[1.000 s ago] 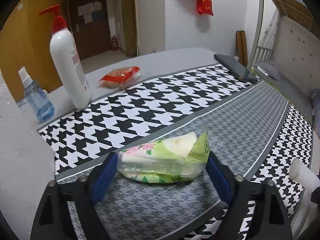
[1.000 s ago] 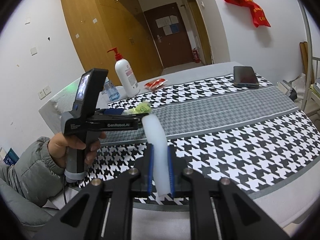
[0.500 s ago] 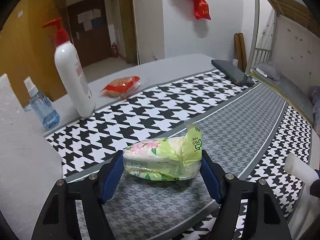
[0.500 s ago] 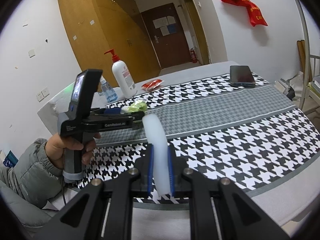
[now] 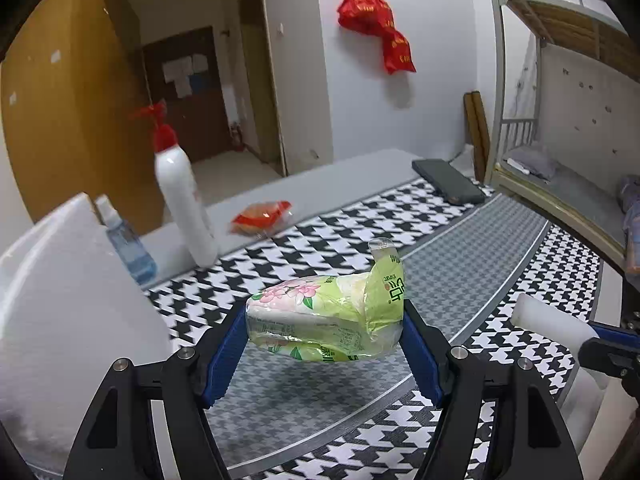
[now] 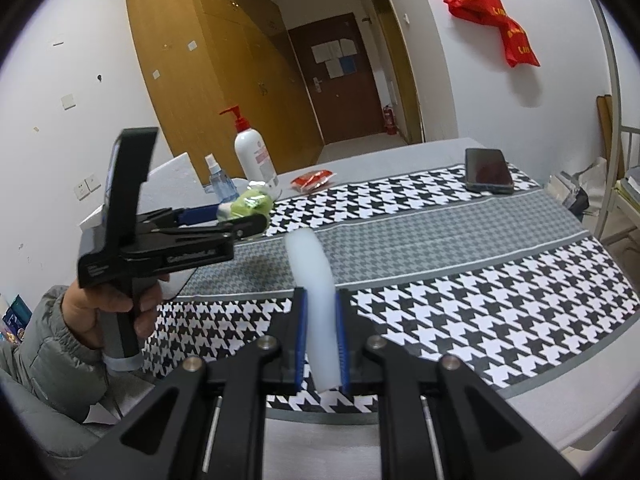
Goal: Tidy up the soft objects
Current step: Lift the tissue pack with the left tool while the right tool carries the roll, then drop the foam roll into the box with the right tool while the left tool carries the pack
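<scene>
Here the left gripper [image 5: 324, 334] has its blue pads [image 5: 224, 354] pressed against both ends of a green tissue pack [image 5: 320, 320]; its jaws have just been closing a little, and they stand fairly wide because the pack is long. The pack hangs clear of the cloth [image 5: 460, 264], in the lower middle of the left wrist view, with a flap of wrapper sticking up at its right end. In the right wrist view the same pack shows at centre left, a hand [image 6: 108, 312] in a grey sleeve [image 6: 44, 344] gripping the tool's handle below it.

The right gripper [image 6: 322, 334] is nearly closed, its pads squeezing a white foam piece [image 6: 312, 276] that juts up and forward from between them at lower centre. In the left wrist view that foam piece pokes in from the right edge.

Behind the pack, toward the upper left, stand a white pump bottle [image 5: 182, 204] with a red top and a small blue spray bottle [image 5: 126, 242], with a big white foam block [image 5: 68, 304] at the far left. A red snack packet [image 5: 262, 216] lies at centre on the grey table [image 5: 320, 176]. A dark phone [image 5: 448, 182] rests at the cloth's far right end. A red bag [image 5: 376, 28] hangs on the wall at the top.
</scene>
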### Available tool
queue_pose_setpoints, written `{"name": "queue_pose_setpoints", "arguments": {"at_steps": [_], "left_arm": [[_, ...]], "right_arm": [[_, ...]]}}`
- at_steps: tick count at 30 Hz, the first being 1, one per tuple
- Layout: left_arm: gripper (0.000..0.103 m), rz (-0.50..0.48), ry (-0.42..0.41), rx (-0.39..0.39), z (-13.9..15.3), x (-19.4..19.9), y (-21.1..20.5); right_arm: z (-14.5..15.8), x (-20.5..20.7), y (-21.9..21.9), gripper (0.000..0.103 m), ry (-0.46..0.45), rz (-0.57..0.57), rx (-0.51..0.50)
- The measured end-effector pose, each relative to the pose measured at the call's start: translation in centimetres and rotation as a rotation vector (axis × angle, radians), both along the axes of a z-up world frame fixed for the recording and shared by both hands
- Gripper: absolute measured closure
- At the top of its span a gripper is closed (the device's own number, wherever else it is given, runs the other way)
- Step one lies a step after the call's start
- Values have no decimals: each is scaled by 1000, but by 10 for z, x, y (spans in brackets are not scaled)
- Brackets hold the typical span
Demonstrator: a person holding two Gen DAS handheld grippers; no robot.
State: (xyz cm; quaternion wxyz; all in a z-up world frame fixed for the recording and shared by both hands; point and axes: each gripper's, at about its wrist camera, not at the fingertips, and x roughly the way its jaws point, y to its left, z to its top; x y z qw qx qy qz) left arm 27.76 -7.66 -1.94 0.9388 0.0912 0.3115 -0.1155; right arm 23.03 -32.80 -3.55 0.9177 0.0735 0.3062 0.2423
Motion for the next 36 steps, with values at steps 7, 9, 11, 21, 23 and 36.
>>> {"name": "queue_pose_setpoints", "arguments": {"at_steps": [7,9,11,21,23,36], "left_arm": [[29,30,-50,-15,14,-17,14],[29,40,-64,-19,18,-23,18],[29,51,-78,-26,23,-30,23],[29,80,-147,-64,45,-65,46],[29,86,-164,-71,49,-76,52],[29,115,-246,-84,66,-129,87]], "right_arm": [[9,-2,8,87,-19,11,-10],[13,-4,11,87,-30,18,-10],[17,-6,14,87,-40,26,-9],[35,-16,32,87,-83,65,-17],[39,-18,37,87,-90,73,-20],[60,-28,73,87,-136,147,-55]]}}
